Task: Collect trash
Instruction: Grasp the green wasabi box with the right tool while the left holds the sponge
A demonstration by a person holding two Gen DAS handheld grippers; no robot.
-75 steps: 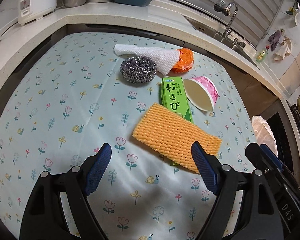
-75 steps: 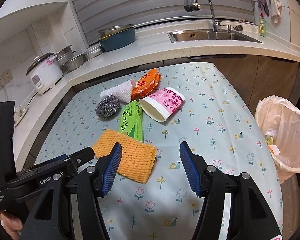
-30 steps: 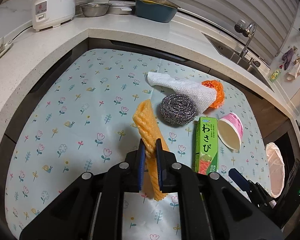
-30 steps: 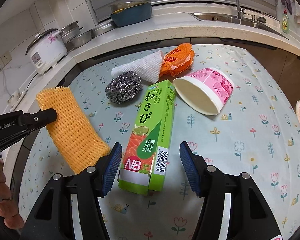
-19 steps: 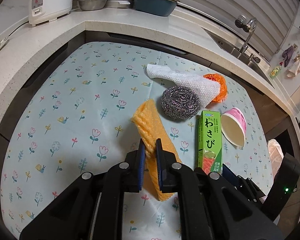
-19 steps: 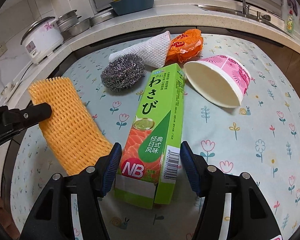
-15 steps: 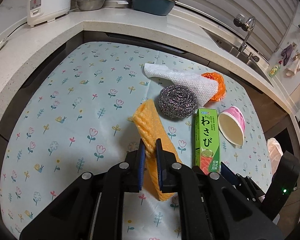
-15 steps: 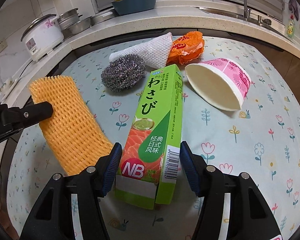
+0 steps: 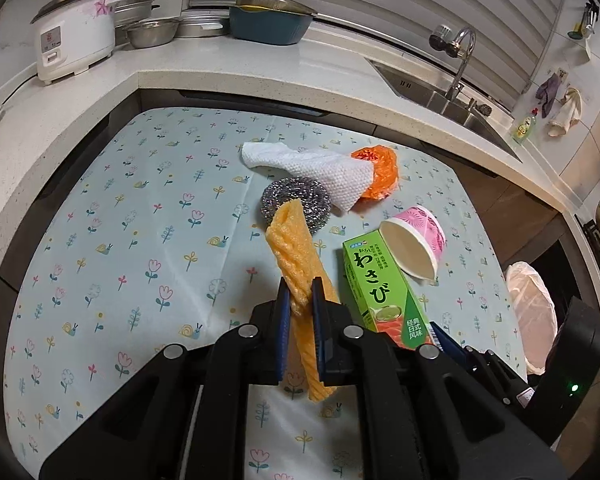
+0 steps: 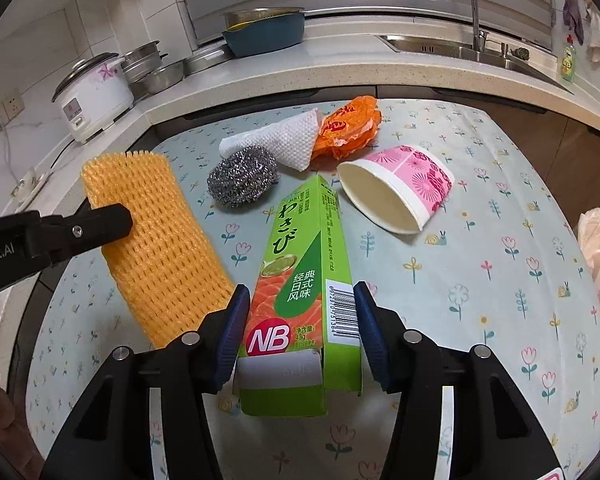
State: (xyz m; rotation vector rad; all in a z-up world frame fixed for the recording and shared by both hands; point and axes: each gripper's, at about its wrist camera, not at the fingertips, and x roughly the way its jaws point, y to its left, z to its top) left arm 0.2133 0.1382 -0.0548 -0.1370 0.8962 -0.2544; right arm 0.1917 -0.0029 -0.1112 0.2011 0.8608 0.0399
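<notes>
The left gripper (image 9: 300, 312) pinches a soft orange foam net sleeve (image 9: 296, 264), ribbed and limp, lifted off the floral tablecloth (image 9: 140, 240). The right gripper (image 10: 300, 328) is closing its blue pads around the near end of a long green cardboard wasabi box (image 10: 304, 272); whether they already press it I cannot tell. Toward the table's far edge lie a wiry steel scourer (image 10: 242, 180), a dimpled white paper towel (image 10: 280, 140), a crinkled orange wrapper (image 10: 350, 126) and a tipped pink paper cup (image 10: 396, 188). A thin plastic bin bag (image 9: 530, 312) waits off the right edge.

green box (image 10: 300, 280) "わさび", "NB"
</notes>
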